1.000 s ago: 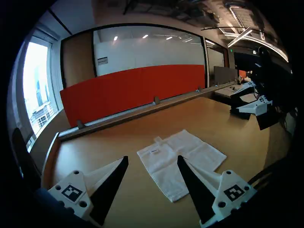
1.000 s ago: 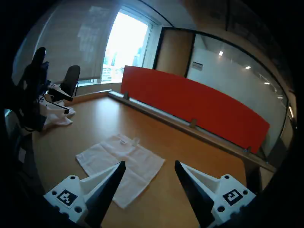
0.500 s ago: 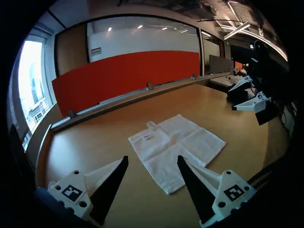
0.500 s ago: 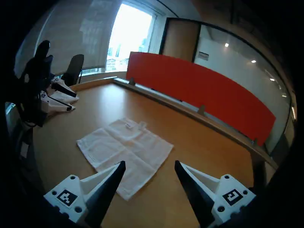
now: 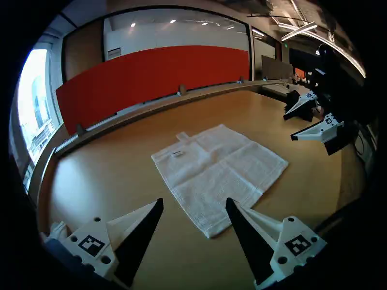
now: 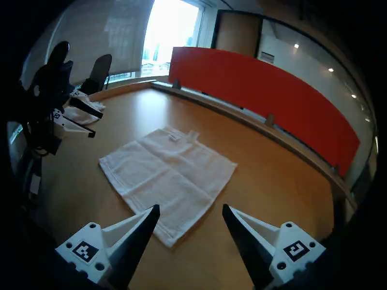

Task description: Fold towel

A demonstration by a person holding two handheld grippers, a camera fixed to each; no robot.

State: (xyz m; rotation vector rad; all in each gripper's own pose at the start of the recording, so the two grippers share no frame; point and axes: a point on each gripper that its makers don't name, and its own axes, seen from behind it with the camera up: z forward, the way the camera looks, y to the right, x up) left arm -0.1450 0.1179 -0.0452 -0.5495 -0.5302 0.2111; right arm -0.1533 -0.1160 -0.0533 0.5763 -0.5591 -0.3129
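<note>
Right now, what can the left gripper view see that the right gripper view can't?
Left gripper view: long ceiling lights up top, and the right gripper far off, its jaws apart. Right gripper view: a dark chair by a window shade, and the left gripper far off, also open. Both: the white towel spread flat on the wooden table, with the red divider behind it.

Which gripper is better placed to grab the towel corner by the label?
Left, probably: from the left gripper the label sits at the left corner of the towel; from the right gripper it is the far corner.
</note>
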